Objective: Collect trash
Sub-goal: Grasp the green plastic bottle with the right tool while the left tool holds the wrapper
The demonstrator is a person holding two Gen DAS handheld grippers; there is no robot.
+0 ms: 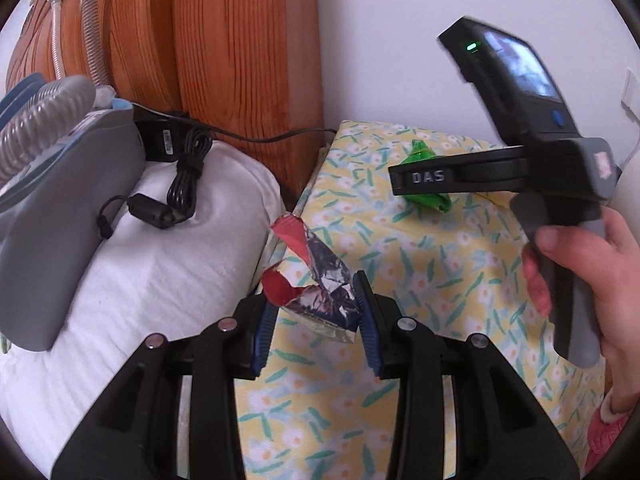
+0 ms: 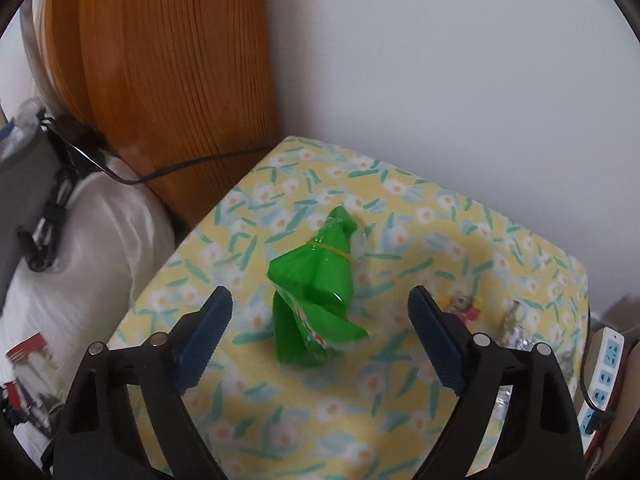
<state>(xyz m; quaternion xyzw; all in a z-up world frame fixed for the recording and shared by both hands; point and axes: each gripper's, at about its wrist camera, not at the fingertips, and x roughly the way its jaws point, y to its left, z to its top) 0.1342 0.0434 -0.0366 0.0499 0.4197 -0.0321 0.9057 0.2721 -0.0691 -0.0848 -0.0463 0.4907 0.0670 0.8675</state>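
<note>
My left gripper (image 1: 316, 304) is shut on a crumpled red and silver foil wrapper (image 1: 320, 276), held above the edge of a yellow floral cloth (image 1: 440, 280). A folded green plastic bag (image 2: 316, 280) bound with a yellow rubber band lies on that cloth. My right gripper (image 2: 320, 296) hangs over the bag, open, with a blue pad on either side of it and not touching it. In the left wrist view one finger (image 1: 428, 178) of the right gripper crosses in front of the green bag (image 1: 424, 200), and a hand (image 1: 608, 280) holds its handle.
Small scraps of wrapper (image 2: 464, 306) and foil (image 2: 516, 336) lie at the cloth's right edge, beside a white power strip (image 2: 604, 380). To the left are a white pillow (image 1: 160, 272), a grey machine with a hose (image 1: 60, 200), a coiled black cable (image 1: 184, 184) and a wooden headboard (image 1: 200, 40).
</note>
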